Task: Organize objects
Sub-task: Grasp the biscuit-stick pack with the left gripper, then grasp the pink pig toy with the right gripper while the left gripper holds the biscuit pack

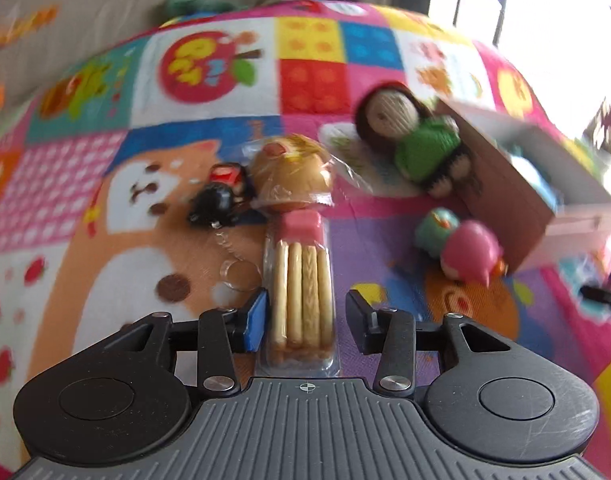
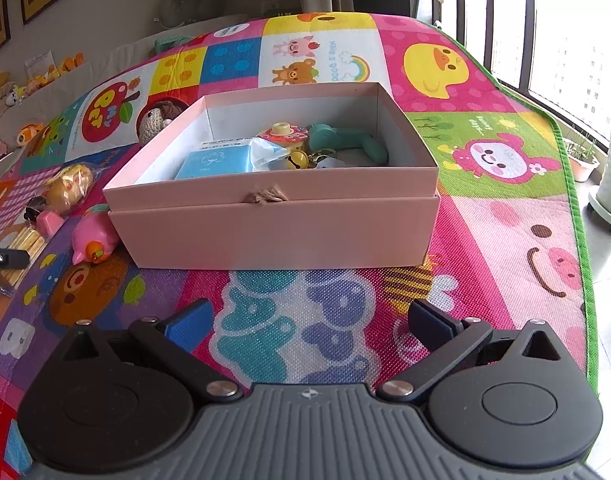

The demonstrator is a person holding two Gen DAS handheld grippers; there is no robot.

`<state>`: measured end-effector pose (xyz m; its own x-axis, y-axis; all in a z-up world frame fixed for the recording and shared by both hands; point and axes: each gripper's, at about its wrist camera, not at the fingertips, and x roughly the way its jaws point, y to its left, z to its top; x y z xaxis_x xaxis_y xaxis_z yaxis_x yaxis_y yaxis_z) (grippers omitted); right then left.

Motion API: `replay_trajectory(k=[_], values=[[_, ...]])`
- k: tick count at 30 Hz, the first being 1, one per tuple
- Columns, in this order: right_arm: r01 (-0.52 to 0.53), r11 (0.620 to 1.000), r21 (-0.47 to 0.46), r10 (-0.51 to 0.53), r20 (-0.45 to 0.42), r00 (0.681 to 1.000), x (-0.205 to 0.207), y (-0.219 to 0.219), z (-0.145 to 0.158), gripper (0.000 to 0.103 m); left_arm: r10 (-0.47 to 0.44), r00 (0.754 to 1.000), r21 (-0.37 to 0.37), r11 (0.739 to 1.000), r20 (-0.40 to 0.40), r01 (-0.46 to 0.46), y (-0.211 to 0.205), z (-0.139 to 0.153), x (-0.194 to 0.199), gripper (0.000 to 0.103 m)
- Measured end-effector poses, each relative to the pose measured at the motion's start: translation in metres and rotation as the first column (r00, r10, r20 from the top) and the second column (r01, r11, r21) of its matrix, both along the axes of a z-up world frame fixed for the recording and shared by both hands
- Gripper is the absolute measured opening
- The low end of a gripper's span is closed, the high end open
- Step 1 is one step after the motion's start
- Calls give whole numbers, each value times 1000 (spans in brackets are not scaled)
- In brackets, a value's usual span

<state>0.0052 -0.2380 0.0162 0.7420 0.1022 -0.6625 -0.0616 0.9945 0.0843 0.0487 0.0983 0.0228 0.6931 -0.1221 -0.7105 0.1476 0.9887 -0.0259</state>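
while parted, left tongs [image 1: 303, 316] straddle the biscuit pack [image 1: 303, 300].

Both cameras are sitting just behind their own grippers, looking forward and steeply down along the 2 fingers onto the play mat [image 2: 505, 216].

The left wrist view is hovering very near the mat, with a pack of biscuit sticks [image 1: 303, 292] filling its centre and the left gripper [image 1: 305, 320] framing it; the picture is blurring.

The right wrist view is looking from farther back, across bare mat toward the pink box [image 2: 273, 232] and the window beyond.

The 2 views are sharing the box [image 1: 501, 208], the pink duck toy [image 1: 471, 252] [image 2: 93, 240], the knitted doll [image 1: 409, 136] [image 2: 155, 120] and the biscuit pack [image 2: 25, 246].
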Motion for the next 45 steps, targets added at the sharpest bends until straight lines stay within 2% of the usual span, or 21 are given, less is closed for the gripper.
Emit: replay_trajectory(k=[4, 7, 8, 10, 13, 15, 17, 19, 20, 22, 24, 27, 31, 33, 34, 37, 41, 45], values=[[-7, 1000, -16, 7, -12, 1000, 2, 2, -1, 103, 15, 999, 20, 1000, 37, -16, -11, -4, 3, 50], [-9, 1000, -26, 9, -30, 1000, 5, 3, -1, 103, 60, 995, 21, 998, 78, -62, -17, -9, 1, 50], [-7, 999, -40, 6, -37, 999, 6, 6, -1, 103, 69, 994, 18, 997, 82, -70, -19, -9, 1, 49], [-26, 997, -79, 22, -48, 999, 7, 12, 0, 103, 82, 994, -8, 997, 70, -82, -21, -6, -5, 40], [-103, 994, -34, 100, -76, 992, 6, 20, 7, 103, 6, 1000, -67, 998, 30, -4, -22, -1, -19, 38], [-169, 986, 10, 169, -13, 986, -5, 34, 21, 103, -39, 999, -71, 997, 24, 40, -23, -1, -30, 38], [-238, 970, -50, 242, 94, 966, -18, 61, 37, 103, -57, 998, -43, 997, 33, 59, -25, -2, -41, 38], [-294, 943, -157, 320, 185, 929, -26, 92, 50, 94, -60, 997, -43, 997, 39, 61, -23, -4, -47, 38], [-319, 926, -202, 357, 198, 913, -25, 107, 54, 86, -61, 997, -51, 997, 42, 63, -21, -4, -49, 38], [-359, 899, -251, 410, 196, 891, -14, 133, 57, 73, -61, 997, -65, 996, 43, 64, -17, -5, -52, 38], [-392, 871, -297, 454, 180, 873, 0, 156, 54, 56, -55, 997, -79, 995, 44, 59, -13, -5, -55, 38], [-414, 840, -351, 486, 148, 861, 17, 186, 44, 52, -45, 997, -110, 993, 62, 51, -6, -7, -60, 38], [-394, 817, -422, 476, 107, 873, 32, 206, 23, 52, -17, 996, -131, 991, 86, 28, -5, -10, -66, 39], [-403, 819, -408, 468, 67, 881, 34, 205, 18, 44, -13, 996, -129, 991, 89, 25, -6, -10, -66, 39], [-401, 821, -406, 465, 70, 882, 31, 203, 19, 43, -16, 996, -125, 992, 89, 27, -6, -9, -66, 39], [-452, 823, -344, 494, 40, 869, 13, 184, 29, 34, -22, 996, -120, 992, 91, 33, -6, -10, -67, 39], [-467, 834, -292, 487, -4, 873, -18, 151, 36, 33, -21, 995, -113, 993, 100, 32, -8, -11, -68, 39], [-447, 867, -220, 448, -47, 893, -41, 118, 43, 33, -13, 995, -106, 994, 95, 23, -11, -9, -69, 38]])
